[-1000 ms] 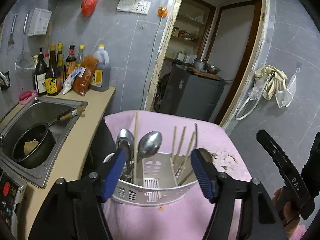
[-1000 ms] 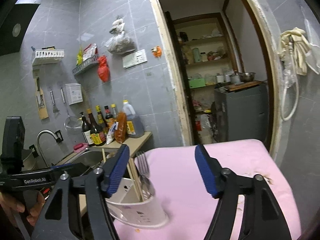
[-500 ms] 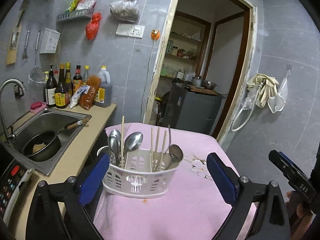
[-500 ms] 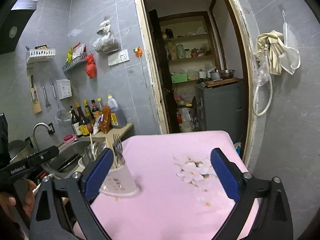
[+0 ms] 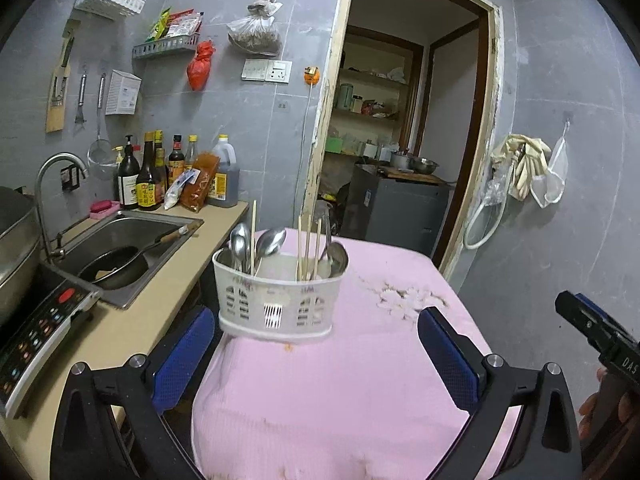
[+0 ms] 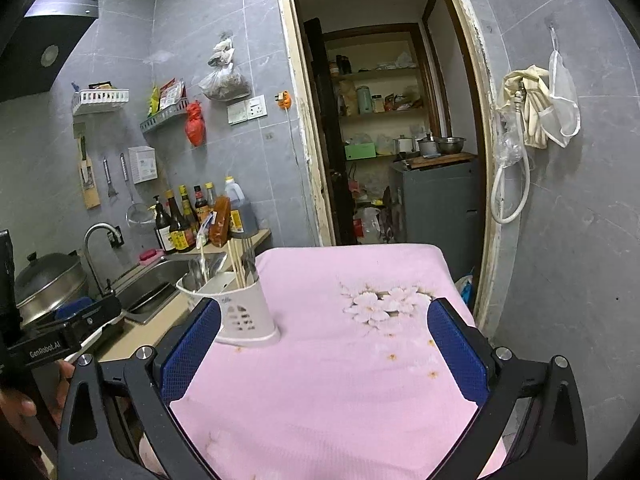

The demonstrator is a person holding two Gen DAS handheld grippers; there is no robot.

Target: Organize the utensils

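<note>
The left gripper with blue padded fingers is held with its jaws wide apart and nothing is gripped. The right gripper is likewise spread wide and empty. Beyond both, the white perforated plastic utensil caddy is seen upright on the pink flowered tablecloth, near its left edge, clear of all fingers. Steel spoons are kept in its left compartment and wooden chopsticks in the right one. Farther left, a steel sink is set in the beige counter.
</note>
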